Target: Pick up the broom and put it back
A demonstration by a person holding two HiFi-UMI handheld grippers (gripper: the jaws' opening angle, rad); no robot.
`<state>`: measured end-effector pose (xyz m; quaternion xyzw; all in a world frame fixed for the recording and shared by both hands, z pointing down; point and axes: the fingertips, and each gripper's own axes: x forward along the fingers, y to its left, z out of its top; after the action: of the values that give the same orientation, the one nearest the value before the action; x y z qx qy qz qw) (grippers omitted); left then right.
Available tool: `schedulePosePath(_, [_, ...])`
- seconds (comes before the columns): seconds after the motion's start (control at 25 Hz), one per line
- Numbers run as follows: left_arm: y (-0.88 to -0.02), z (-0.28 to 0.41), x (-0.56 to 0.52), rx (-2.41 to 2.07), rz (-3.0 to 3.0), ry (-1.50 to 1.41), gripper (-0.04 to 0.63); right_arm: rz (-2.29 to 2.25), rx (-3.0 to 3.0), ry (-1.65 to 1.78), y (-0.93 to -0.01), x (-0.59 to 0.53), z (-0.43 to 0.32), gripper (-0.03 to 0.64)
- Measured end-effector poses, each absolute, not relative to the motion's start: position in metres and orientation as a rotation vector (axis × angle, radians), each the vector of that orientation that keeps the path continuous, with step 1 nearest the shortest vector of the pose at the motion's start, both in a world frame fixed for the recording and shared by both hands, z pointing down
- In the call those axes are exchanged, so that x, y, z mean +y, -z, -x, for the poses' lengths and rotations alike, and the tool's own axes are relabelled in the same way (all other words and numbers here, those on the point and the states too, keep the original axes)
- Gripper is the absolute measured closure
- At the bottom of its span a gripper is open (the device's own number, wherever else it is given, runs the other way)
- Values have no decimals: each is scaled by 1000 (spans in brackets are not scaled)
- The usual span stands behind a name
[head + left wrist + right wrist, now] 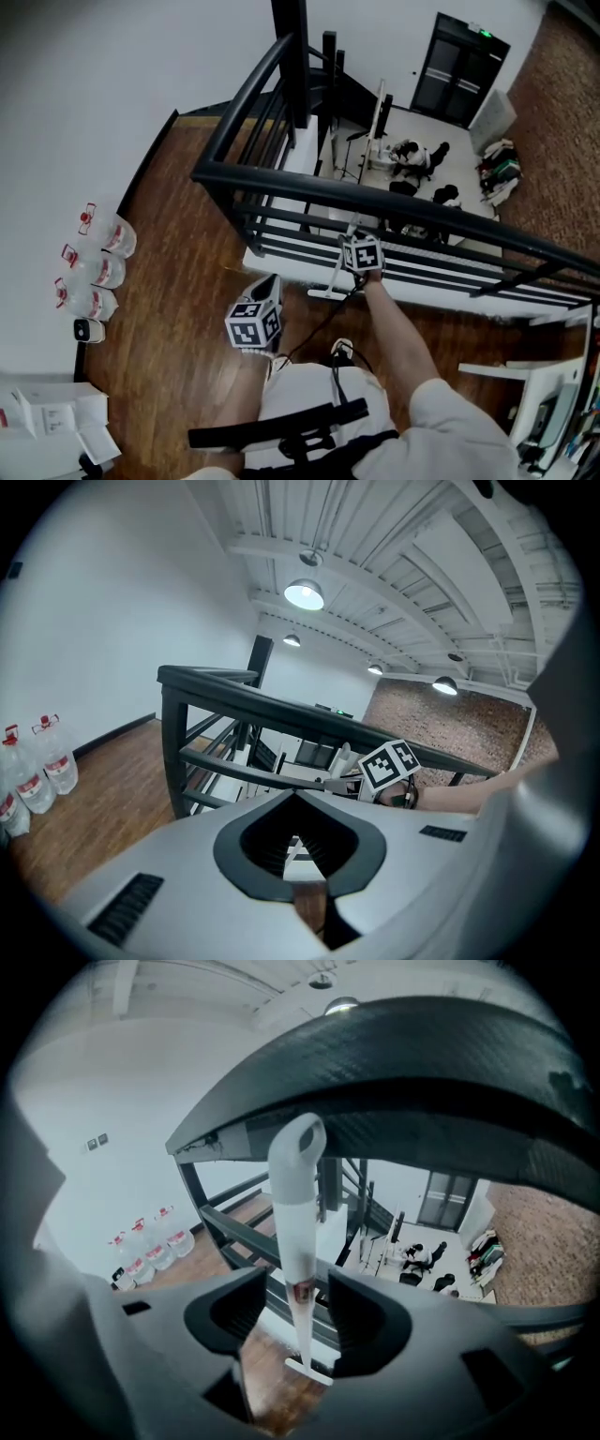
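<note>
One step in hand, by the look of things: leaving the broom [298, 1232] propped in its place. Stands upright on the wooden floor [178, 281], head down at the foot of the black railing [281, 183], white handle rising to the top rail. Around that handle, the right gripper [298, 1302], spread wide, no pad seen pressing. Lower and well apart from the broom, the left gripper [296, 799], closed tip to tip with nothing between.

To do it well: look first for a steady lean at the rail, then draw straight back along the line of the jaws, keeping the handle centred in the gap. Avoid sideways drift or twist, for fear of tipping so tall and slender a thing, with an open drop to a lower level just beyond the bars. Keep the left gripper parked out of the way. At any sign of sliding, close on the handle rather than chase.

Only from the right gripper view: the handle framed between the open jaws, and its looped tip up by the rail. Only from the head view: both grippers at once, the gap between them, and the outstretched right arm. From the left gripper view: closed jaws, the other gripper's marker cube [389, 764] by the railing, and hardly any broom to make out.
</note>
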<state>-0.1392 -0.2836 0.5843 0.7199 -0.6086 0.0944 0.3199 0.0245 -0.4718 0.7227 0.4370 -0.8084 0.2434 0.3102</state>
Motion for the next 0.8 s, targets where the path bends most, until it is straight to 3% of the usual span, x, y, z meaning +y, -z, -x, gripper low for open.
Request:
schedulePosePath(0.16, [-587, 134, -284, -1561, -1918, -244, 607, -1247, -2145, -654, -709, -441, -43, 384])
schedulePosePath(0.24, [-586, 130, -283, -1536, -1942, -241, 607, -1278, -2145, -653, -701, -419, -50, 449])
schedulePosePath(0.32, [-584, 129, -283, -1510, -1971, -237, 607, -1314, -2152, -655, -689, -399, -55, 592])
schedulePosePath(0.36, [-583, 129, -283, -1497, -1988, -237, 607, -1332, -2156, -663, -684, -388, -56, 604])
schedulePosePath(0.8, [-580, 124, -237, -1339, -2114, -249, 607, -1477, -2265, -757, -611, -289, -44, 606])
